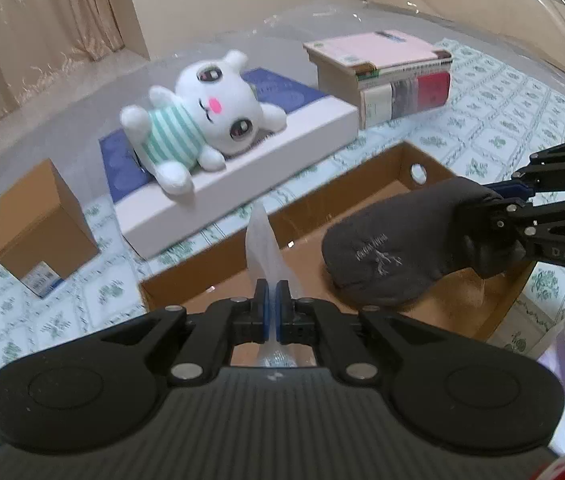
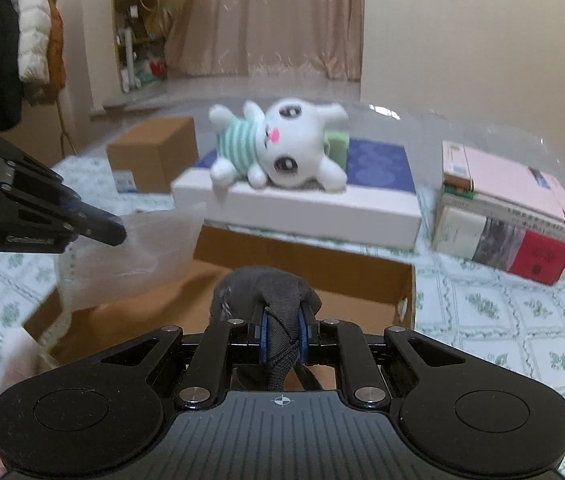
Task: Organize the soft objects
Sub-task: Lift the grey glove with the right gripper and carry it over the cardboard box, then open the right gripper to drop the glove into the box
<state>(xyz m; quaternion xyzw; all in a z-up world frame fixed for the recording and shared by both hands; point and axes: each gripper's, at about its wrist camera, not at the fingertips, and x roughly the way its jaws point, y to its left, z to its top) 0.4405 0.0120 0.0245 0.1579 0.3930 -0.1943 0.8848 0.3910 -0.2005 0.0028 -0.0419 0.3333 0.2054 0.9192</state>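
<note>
My left gripper is shut on a clear plastic bag, held above the open cardboard box. It also shows in the right wrist view with the bag hanging from it. My right gripper is shut on a dark grey sock; in the left wrist view the right gripper holds the sock over the box. A white plush bunny in a striped green shirt lies on a flat white box; the bunny also shows in the right wrist view.
A stack of books stands at the back right on the green-patterned tablecloth. A small brown carton stands at the left. A curtain hangs behind. Coats hang at the far left of the right wrist view.
</note>
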